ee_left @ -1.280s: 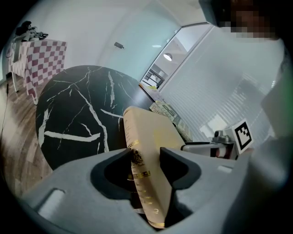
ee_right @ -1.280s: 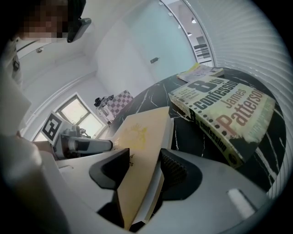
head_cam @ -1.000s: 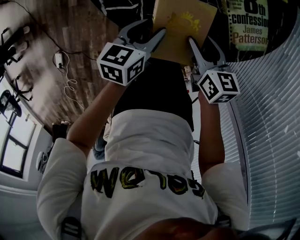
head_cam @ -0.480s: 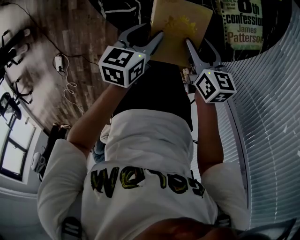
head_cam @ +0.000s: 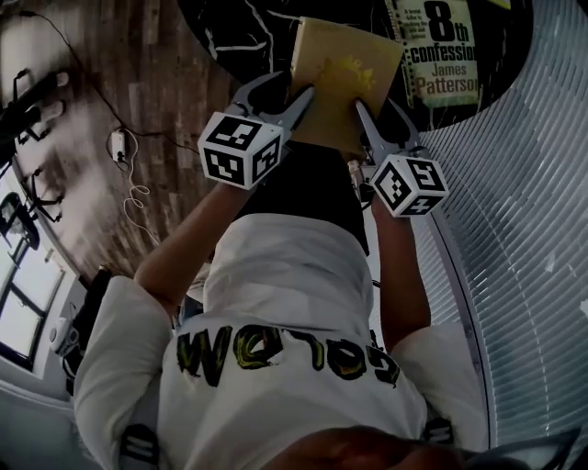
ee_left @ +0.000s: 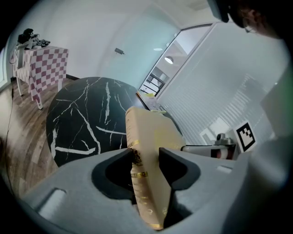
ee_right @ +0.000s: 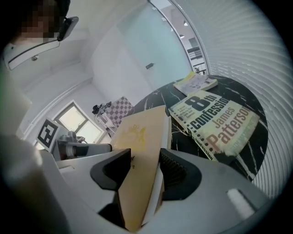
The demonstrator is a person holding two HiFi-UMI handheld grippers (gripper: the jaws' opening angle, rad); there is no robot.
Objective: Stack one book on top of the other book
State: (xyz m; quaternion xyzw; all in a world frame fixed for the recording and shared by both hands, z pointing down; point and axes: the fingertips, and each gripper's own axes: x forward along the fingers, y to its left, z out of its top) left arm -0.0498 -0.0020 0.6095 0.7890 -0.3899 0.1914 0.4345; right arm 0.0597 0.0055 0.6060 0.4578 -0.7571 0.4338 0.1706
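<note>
Hidden or cut off: the head view's top edge cropped the round black marble table (head_cam: 239,27) and the top of the paperback's cover; only "8th confession James Patterson" showed there.
Hard to tell: no view showed whether the tan book's far edge touched the table or hung above it.
Tan hardcover book (head_cam: 344,73): it was held at the near edge of the table between the two grippers, just left of the paperback (head_cam: 446,50) and not on it.
Left gripper (head_cam: 292,94): in its own view (ee_left: 146,157) the jaws were narrowly apart and pressed on the tan book (ee_left: 151,132). They gripped the spine side, where gilt bands ran down the spine.
Right gripper (head_cam: 375,115): in its own view (ee_right: 145,167) the jaws were clamped on the opposite edge of the book (ee_right: 137,132), with the white page block against the right jaw.
Only in the gripper views: the paperback (ee_right: 215,121) lay flat on the veined tabletop (ee_right: 178,135), with an open booklet (ee_right: 197,83) beyond it at the far rim. A table with a checked cloth (ee_left: 43,64) stood well apart on the wood floor (ee_left: 18,132).
Only in the head view: white blinds (head_cam: 524,229) curved along the right.
</note>
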